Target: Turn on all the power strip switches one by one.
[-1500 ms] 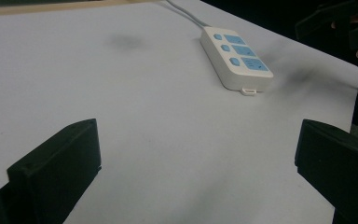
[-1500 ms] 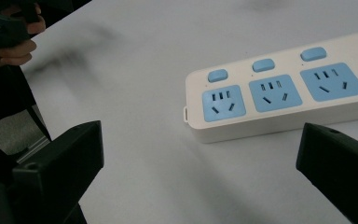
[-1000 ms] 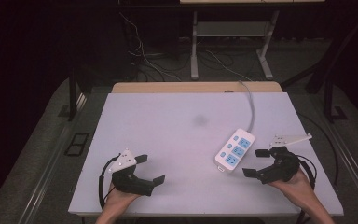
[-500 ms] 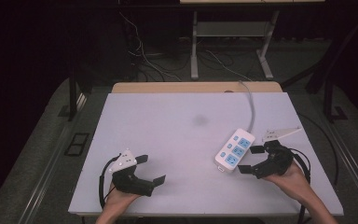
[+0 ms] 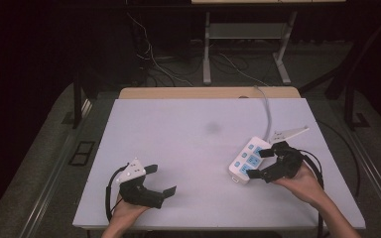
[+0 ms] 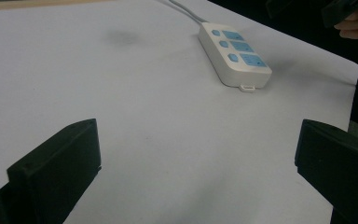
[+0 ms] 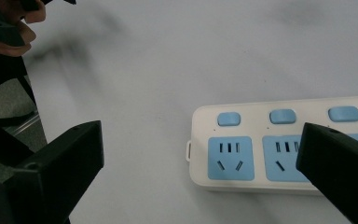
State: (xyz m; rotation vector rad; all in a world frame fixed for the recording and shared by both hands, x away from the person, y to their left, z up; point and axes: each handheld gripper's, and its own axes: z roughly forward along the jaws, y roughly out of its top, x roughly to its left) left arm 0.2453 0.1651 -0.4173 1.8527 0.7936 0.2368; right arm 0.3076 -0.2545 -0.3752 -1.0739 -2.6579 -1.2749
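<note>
Here, near the front edge of the table [image 5: 188,124], toward its left corner, the left gripper [image 5: 159,181] rests with its jaws spread wide and nothing between them; the person's left hand [image 5: 124,214] holds it from below. Toward the right edge, the right gripper [image 5: 262,163] hangs just over the near end of the power strip [image 5: 248,159], jaws also wide apart, one above the strip's blue sockets, the other beyond its end. In the right gripper view the power strip [image 7: 279,144] lies flat with three blue switches above its sockets. Farther back, its cord [image 5: 266,111] runs toward the table's rear edge. A faint dark smudge [image 5: 212,128] marks the middle of the table.
</note>
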